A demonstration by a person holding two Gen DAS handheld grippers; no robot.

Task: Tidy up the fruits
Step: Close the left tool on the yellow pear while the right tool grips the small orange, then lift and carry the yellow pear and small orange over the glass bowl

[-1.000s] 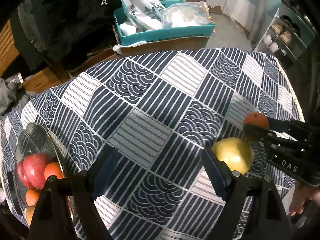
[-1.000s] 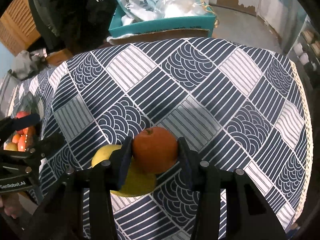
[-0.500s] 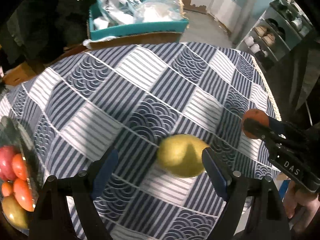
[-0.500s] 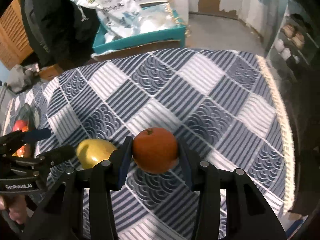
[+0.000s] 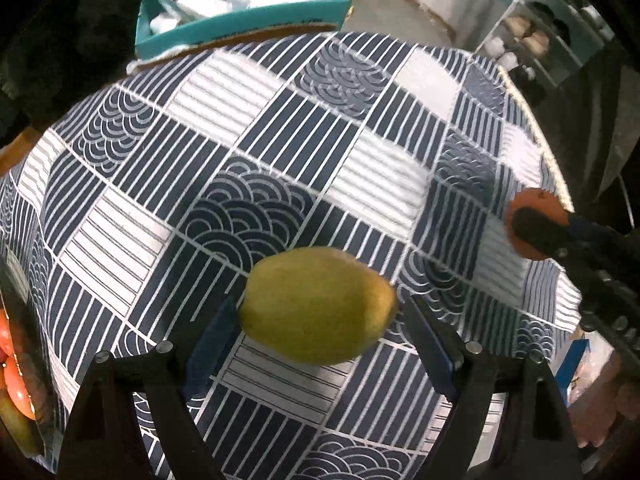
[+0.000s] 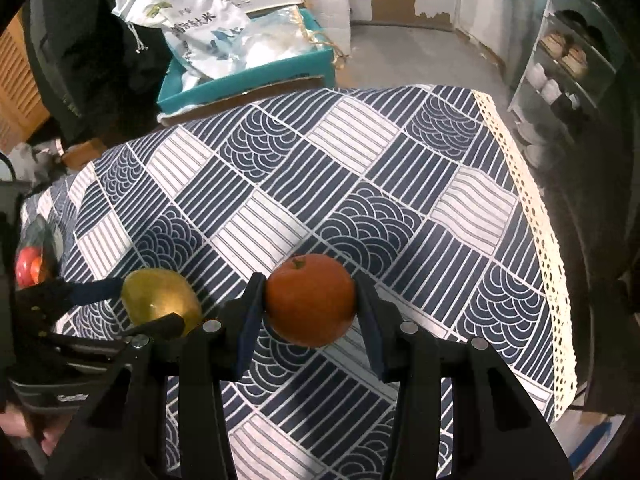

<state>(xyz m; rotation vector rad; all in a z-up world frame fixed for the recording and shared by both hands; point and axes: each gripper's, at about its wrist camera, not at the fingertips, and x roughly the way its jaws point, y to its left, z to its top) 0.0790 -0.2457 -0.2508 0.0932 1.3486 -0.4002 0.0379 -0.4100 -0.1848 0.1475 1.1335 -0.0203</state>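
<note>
Your right gripper was clenched on an orange, both blue pads pressed to its sides and its stem end turned up toward the far edge of the table. The fruit hung above the blue-and-white patterned tablecloth, not resting on it. In the left wrist view that same orange showed at the right edge, with one dark finger of your right gripper across its front.

Your left gripper stood released, its jaws spread wide around a yellow-green pear that lay on the cloth. A gap showed on each side between the blue pads and the skin, so the pear was between the fingers but not gripped. From the right wrist view the pear sat just left of the orange, with your left gripper reaching in from the left, one finger behind the fruit and one in front.

Farther out, at the left edge of the table, a bowl held red and orange fruits; the right wrist view caught the same fruits only partly. The cloth ended on the right in a cream lace trim. Beyond the table's far edge sat a teal box filled with white printed bags, and a shelf unit stood at the upper right.
</note>
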